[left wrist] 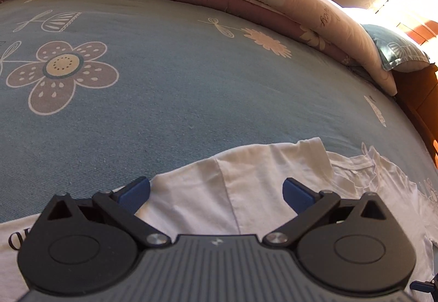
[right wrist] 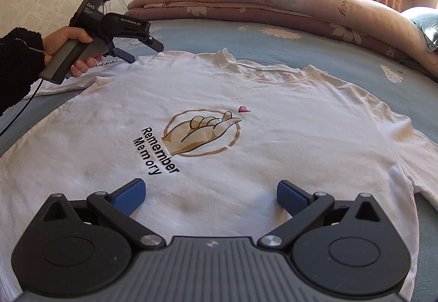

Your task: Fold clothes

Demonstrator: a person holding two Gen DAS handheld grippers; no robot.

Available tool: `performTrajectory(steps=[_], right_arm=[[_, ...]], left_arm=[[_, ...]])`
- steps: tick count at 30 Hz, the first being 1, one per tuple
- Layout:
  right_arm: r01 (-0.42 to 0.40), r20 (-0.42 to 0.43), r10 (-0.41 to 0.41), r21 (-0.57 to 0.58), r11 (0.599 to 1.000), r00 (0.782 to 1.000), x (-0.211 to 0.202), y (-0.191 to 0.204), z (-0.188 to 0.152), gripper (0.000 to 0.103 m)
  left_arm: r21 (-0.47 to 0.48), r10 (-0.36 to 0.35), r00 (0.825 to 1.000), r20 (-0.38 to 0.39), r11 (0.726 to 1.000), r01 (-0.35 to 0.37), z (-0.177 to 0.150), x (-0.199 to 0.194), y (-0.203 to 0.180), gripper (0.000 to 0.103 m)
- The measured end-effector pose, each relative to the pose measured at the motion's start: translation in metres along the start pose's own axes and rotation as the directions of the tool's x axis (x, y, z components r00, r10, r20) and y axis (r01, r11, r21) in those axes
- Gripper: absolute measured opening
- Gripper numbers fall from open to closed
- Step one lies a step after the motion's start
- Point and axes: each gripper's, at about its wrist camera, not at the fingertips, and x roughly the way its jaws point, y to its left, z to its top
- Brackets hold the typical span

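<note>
The white shirt (right wrist: 246,115) lies flat, picture side up, on the blue bed (right wrist: 314,42) so it can be folded, and the left tongs (left wrist: 216,192) by its sleeve and the right tongs (right wrist: 210,193) over its middle are both wide open, holding nothing.

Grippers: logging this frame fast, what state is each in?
Left gripper: open, empty, over the white T-shirt sleeve.
Right gripper: open, empty, over the shirt's lower front.

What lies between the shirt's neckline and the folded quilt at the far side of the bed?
Only bare blue flowered bedsheet separates the white T-shirt from the quilt, as the right wrist view shows.
</note>
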Motion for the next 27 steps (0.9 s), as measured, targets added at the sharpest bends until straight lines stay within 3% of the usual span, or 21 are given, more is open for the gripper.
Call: performTrajectory(steps=[2, 5, 12, 15, 18, 23, 25, 27], right_arm=[[-0.003, 0.003, 0.003, 0.0, 1.0, 1.0, 0.0, -0.001, 0.0, 0.103], [-0.002, 0.004, 0.002, -0.001, 1.0, 1.0, 0.0, 0.0, -0.001, 0.103], [0.003, 0.008, -0.003, -0.009, 1.0, 1.0, 0.0, 0.001, -0.001, 0.103], [0.009, 0.008, -0.009, -0.017, 1.0, 1.0, 0.0, 0.002, -0.002, 0.103], [0.012, 0.009, -0.012, -0.021, 1.0, 1.0, 0.0, 0.003, -0.003, 0.103], [0.015, 0.009, -0.015, -0.024, 1.0, 1.0, 0.001, 0.003, -0.003, 0.103], [0.016, 0.009, -0.016, -0.025, 1.0, 1.0, 0.001, 0.003, -0.003, 0.103], [0.018, 0.009, -0.018, -0.025, 1.0, 1.0, 0.0, 0.003, -0.003, 0.103]], left_arm=[[-0.021, -0.008, 1.0, 0.018, 1.0, 0.009, 0.002, -0.007, -0.001, 0.102], [-0.019, -0.085, 0.995, 0.045, 0.996, 0.086, -0.004, -0.02, -0.009, 0.102], [-0.012, -0.122, 0.993, 0.0, 0.992, 0.122, -0.003, 0.003, -0.03, 0.102], [-0.035, -0.178, 0.984, -0.002, 0.983, 0.178, -0.003, 0.012, -0.04, 0.102], [0.006, -0.193, 0.981, -0.014, 0.981, 0.193, -0.005, 0.023, -0.052, 0.102], [0.089, -0.071, 0.997, -0.036, 0.993, 0.074, 0.005, 0.042, -0.075, 0.102], [0.155, -0.105, 0.994, -0.03, 0.982, 0.108, 0.004, 0.035, -0.096, 0.102], [0.221, -0.185, 0.982, -0.037, 0.957, 0.188, -0.002, 0.029, -0.119, 0.102]])
